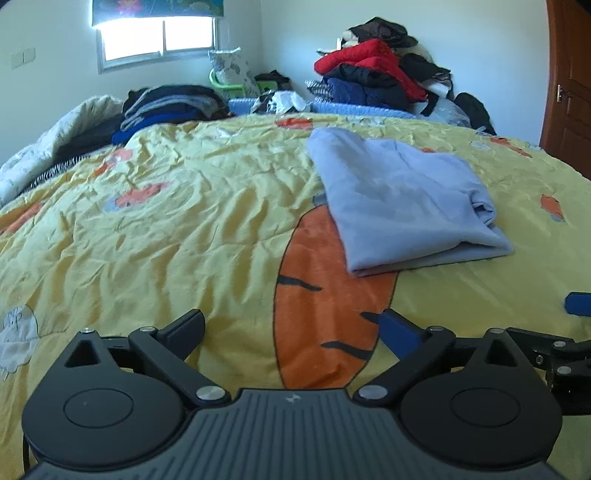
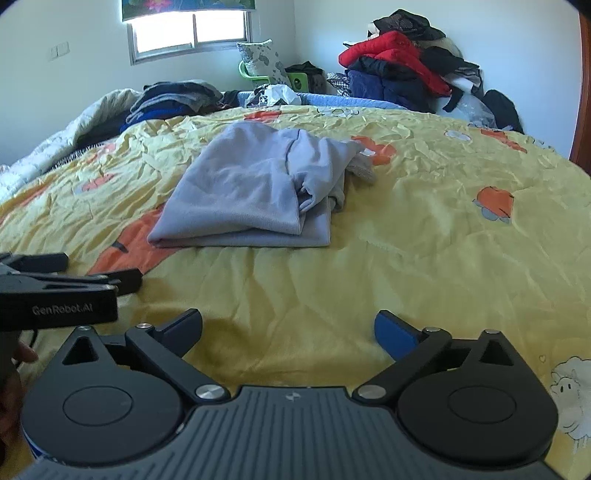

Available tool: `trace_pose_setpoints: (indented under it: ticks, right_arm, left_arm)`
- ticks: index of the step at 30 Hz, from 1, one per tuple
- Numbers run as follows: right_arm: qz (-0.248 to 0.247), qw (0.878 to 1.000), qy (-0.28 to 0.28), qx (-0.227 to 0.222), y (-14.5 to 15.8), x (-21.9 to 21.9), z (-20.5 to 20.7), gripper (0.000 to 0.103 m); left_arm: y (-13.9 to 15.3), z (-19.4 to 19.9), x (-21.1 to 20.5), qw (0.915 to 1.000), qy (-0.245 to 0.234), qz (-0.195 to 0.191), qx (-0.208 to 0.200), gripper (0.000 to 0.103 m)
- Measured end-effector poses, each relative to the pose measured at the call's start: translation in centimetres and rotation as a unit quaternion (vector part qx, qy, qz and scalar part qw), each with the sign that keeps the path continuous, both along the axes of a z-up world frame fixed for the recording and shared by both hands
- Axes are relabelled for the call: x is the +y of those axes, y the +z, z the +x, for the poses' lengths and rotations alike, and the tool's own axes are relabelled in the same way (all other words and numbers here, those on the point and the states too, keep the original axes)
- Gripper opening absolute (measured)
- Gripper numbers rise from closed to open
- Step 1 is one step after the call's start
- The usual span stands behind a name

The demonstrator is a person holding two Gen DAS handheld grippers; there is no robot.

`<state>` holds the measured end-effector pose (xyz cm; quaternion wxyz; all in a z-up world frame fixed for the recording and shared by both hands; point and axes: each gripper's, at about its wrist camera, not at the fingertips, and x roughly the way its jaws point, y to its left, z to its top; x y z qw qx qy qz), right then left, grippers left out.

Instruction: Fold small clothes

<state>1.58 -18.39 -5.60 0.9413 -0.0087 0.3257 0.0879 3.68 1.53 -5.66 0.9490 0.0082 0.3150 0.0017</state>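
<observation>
Bare bedspread (image 2: pixel 295 280) before folded garment (image 2: pixel 251 192)

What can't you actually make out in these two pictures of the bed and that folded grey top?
- Grey top: its underside and inner layers, hidden by its own folds in both views.
- Small grey item behind the top, right wrist view: partly covered, its kind unclear.
- Clothes pile in the corner: single garments too tangled to separate.
- Window: glare washes out the outside.

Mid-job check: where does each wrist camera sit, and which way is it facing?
Left wrist: on the open left gripper, facing across the yellow carrot-print bedspread; folded pale grey-blue garment ahead-right.
Right wrist: on the open right gripper; left gripper at left edge.
Shared: garment, bedspread, window, red jacket pile.
</observation>
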Motion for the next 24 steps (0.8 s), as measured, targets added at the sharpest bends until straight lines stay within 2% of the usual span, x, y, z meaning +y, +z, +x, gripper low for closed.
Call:
trace_pose_setpoints:
  ticks: [11,24]
  right_arm:
    - [-0.033,0.999,-0.015,0.004,-0.1,0.0,0.4,0.102]
    - [-0.033,0.999,-0.017,0.01,-0.4,-0.9,1.6,0.102]
  left_arm:
    - [-0.3,0.2,0.1,1.0,-0.001,-0.007,0.007,0.103]
    - [-0.3,0.0,0.2,1.0,-0.003,-0.005,0.008,0.103]
